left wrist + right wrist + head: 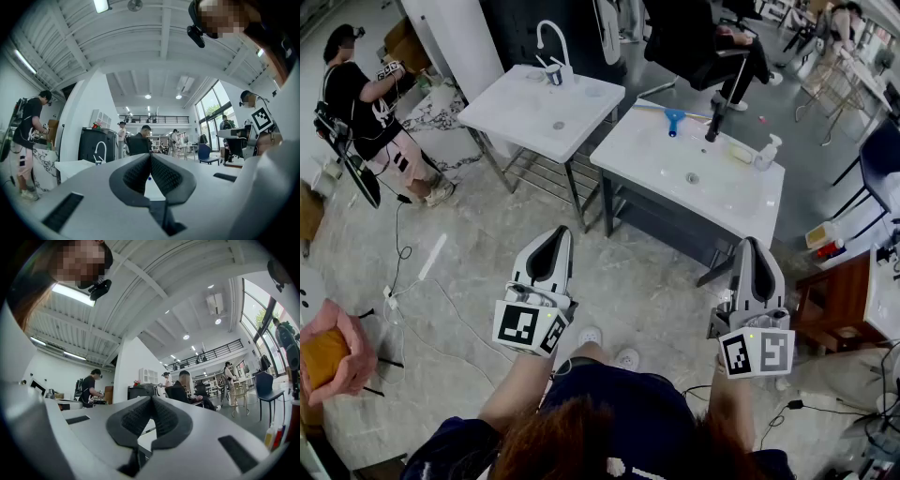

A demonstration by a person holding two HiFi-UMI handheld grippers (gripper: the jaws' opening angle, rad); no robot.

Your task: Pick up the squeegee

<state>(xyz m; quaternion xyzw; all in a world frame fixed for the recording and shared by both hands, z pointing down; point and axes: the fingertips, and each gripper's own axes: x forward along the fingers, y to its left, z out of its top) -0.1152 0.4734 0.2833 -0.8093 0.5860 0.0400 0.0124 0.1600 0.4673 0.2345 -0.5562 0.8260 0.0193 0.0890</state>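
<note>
Both are pressed together on nothing. The left tool (555, 240) and right tool (753, 249) are carried level, well short of the black faucet (713, 117), likely just for the approach. The squeegee (674, 119) lies on the white surface (656, 161) just left of that faucet. There is no legible writing, only square markers on the tools.

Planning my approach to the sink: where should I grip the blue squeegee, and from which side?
Grip the squeegee by its short blue handle, likely coming from the near edge of the counter. It lies flat at the back, thin blade along the rear edge, handle pointing toward you, left of the black faucet. The right gripper is shut; open it first.
</note>
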